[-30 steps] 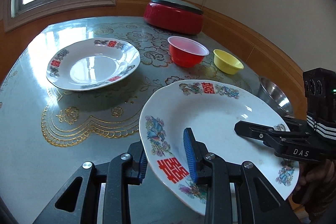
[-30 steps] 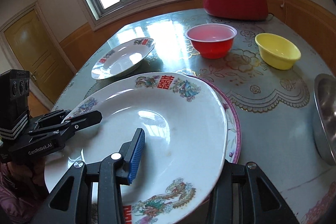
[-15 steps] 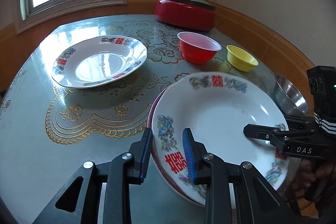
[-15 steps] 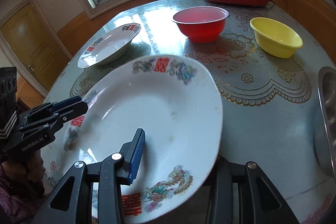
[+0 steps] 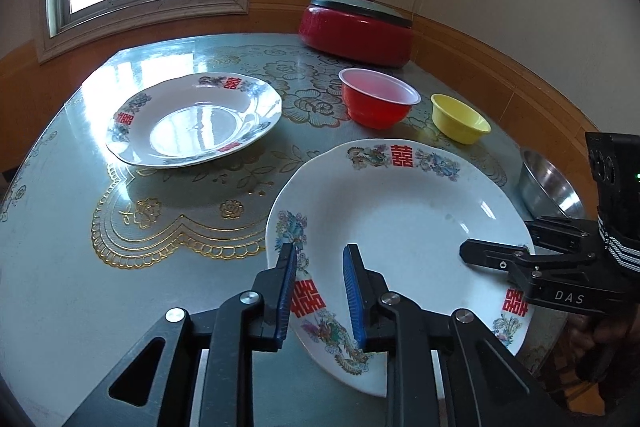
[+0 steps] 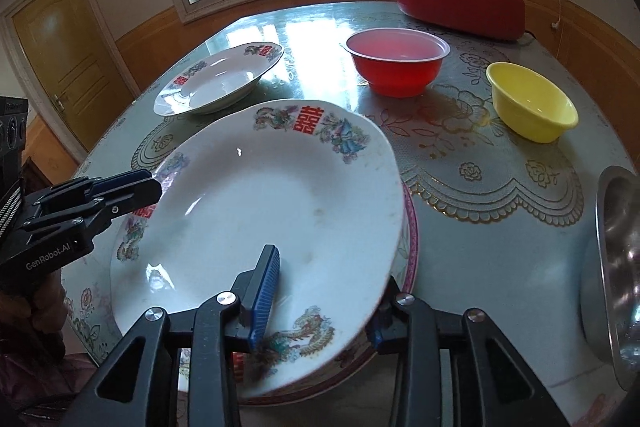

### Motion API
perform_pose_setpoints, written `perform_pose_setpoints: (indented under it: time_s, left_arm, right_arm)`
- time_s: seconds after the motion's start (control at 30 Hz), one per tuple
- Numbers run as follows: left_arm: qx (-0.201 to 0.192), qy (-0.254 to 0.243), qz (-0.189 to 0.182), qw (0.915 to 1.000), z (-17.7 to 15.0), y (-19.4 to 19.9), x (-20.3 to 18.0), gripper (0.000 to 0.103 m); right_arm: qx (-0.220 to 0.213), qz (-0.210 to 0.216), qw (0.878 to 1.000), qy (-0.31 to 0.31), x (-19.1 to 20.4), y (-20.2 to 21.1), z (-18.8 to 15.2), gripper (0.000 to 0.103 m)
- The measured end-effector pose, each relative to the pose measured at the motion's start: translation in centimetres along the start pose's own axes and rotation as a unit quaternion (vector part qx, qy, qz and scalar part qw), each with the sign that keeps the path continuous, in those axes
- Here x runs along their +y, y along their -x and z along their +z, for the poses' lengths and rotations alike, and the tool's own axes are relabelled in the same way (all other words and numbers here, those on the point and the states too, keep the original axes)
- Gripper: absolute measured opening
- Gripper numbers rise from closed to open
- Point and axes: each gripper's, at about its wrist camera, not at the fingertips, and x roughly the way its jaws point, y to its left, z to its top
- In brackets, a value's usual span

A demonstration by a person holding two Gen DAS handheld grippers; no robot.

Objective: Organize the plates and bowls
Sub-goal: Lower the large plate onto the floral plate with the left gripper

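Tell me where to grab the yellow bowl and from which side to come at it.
Grip the yellow bowl by its rim, one finger inside and one outside, coming down from above on the near edge. It stands upright and open, its wall is thin and flares outward, and it sits apart from the red bowl and the steel bowl, so the near rim looks free to reach.

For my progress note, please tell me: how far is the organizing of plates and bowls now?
Done: nothing looks stacked for certain. In hand: the left hand-held gripper and right hand-held gripper grip the large white plate over the pink-rimmed plate; the left jaws have just been closing on its rim. Left: the second white plate, red bowl, yellow bowl and steel bowl stand apart.
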Motion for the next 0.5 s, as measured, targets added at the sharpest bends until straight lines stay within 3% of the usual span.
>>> perform_pose_setpoints:
  time_s: [0.23, 0.4, 0.5]
  left_arm:
    - [-0.007, 0.000, 0.004, 1.0000, 0.0, 0.4, 0.0, 0.024]
    - [-0.024, 0.030, 0.006, 0.9992, 0.1, 1.1, 1.4, 0.024]
    - [-0.022, 0.029, 0.024, 0.9991, 0.2, 0.9, 1.5, 0.025]
  right_arm:
    - [-0.005, -0.018, 1.000, -0.004, -0.5, 0.5, 0.0, 0.034]
    - [-0.002, -0.014, 1.000, -0.020, -0.8, 0.3, -0.1, 0.034]
    - [-0.001, -0.010, 1.000, -0.029, -0.9, 0.2, -0.1, 0.034]
